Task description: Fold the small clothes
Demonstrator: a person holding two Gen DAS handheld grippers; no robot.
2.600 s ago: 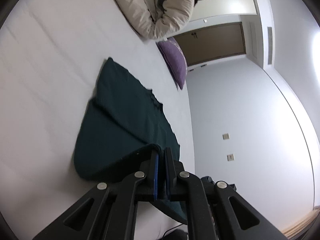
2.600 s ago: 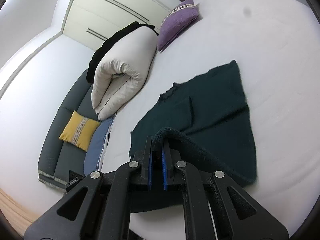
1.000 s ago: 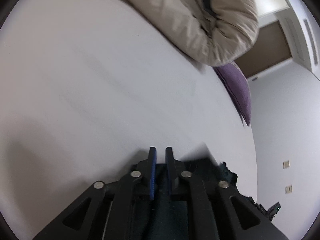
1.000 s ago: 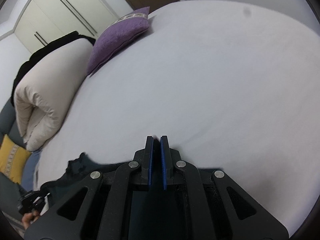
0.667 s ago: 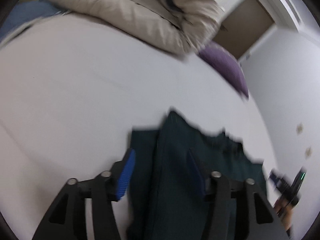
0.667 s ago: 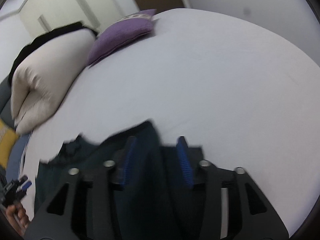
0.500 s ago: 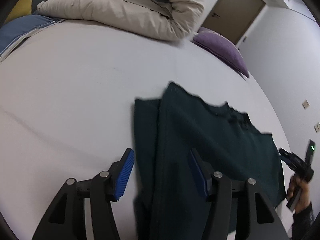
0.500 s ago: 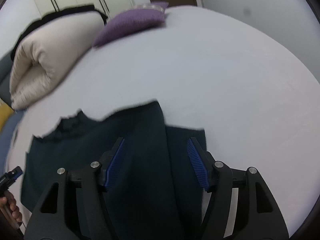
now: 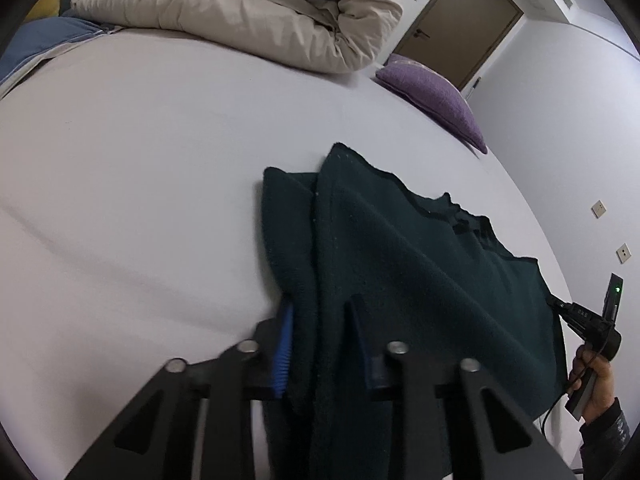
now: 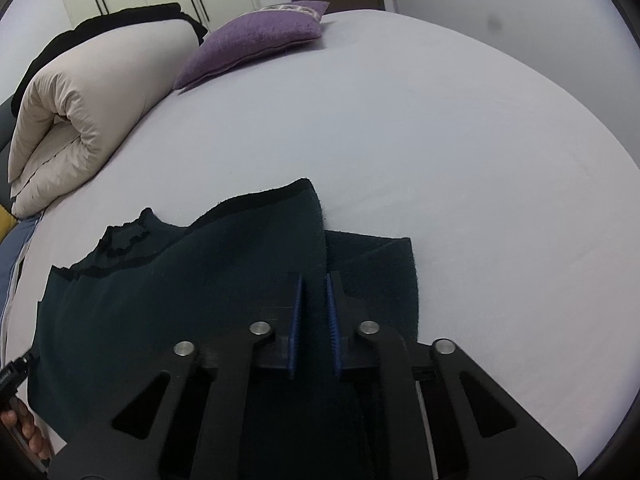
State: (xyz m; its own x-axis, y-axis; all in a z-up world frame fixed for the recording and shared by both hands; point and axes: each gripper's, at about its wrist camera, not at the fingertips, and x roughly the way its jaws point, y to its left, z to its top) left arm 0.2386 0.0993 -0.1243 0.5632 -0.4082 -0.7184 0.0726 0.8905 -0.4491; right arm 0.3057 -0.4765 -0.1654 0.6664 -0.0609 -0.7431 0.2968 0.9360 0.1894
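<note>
The dark green sweater (image 9: 420, 280) lies flat on the white bed sheet (image 9: 140, 168), folded over on itself so that an upper layer covers most of a lower one, with a strip of the lower layer showing along each side edge and the ribbed neckline (image 10: 120, 240) lying on the far edge. The left gripper (image 9: 320, 336) straddles the sweater's left side edge with its fingers spread apart and cloth lying loosely between them, gripping nothing. The right gripper (image 10: 313, 320) sits over the right side edge with its blue pads (image 10: 295, 320) a narrow gap apart; dark cloth lies in that gap, and it is hard to tell whether the pads pinch it, though a visible gap suggests they do not. By the look of it, one fold is laid down and the hands stand at the side edges, so the next move likely calls for closing on a sleeve or side strip and carrying it inward across the body, keeping the two layers aligned so that the top one does not slide. There is open sheet to the left, to the right and beyond the neckline, so room for sweeping a fold is ample. Farther off, a rolled beige duvet (image 9: 248, 12) and a purple cushion (image 10: 256, 40) lie well apart from the sweater, near the head of the bed, and should not hinder. The near hem lies out of sight below both grippers.
</note>
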